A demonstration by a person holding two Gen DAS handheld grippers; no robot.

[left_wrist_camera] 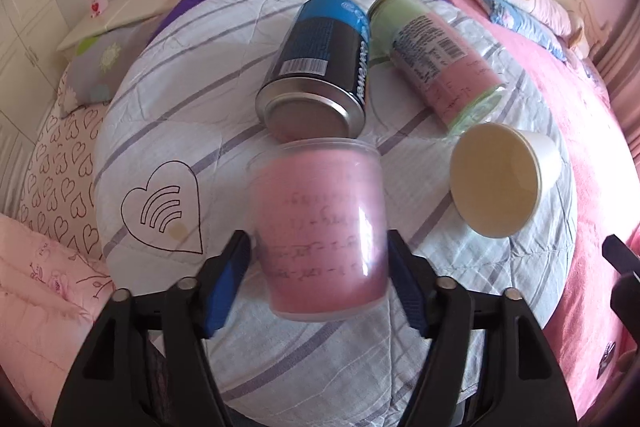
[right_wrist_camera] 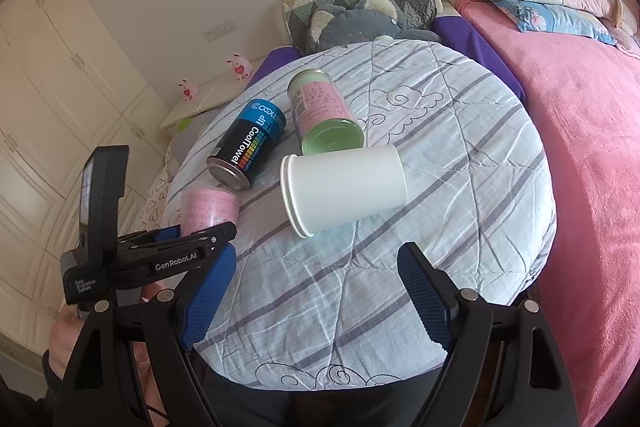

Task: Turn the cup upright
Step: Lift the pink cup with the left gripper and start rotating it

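Note:
A clear plastic cup with a pink paper lining [left_wrist_camera: 320,227] sits between the blue pads of my left gripper [left_wrist_camera: 318,283], mouth pointing away toward the cans; it looks slightly blurred. The jaws are shut on its sides. The same cup shows in the right wrist view [right_wrist_camera: 208,211], held by my left gripper [right_wrist_camera: 192,243] above the round cushion [right_wrist_camera: 460,187]. A white paper cup [left_wrist_camera: 500,179] [right_wrist_camera: 344,187] lies on its side on the cushion. My right gripper [right_wrist_camera: 316,291] is open and empty, below the white cup.
A blue and black can [left_wrist_camera: 316,71] [right_wrist_camera: 248,151] and a green and pink jar [left_wrist_camera: 440,59] [right_wrist_camera: 324,115] lie on their sides on the cushion. A grey plush toy [right_wrist_camera: 360,19] and a patterned pillow sit behind. A pink blanket [right_wrist_camera: 592,167] lies to the right.

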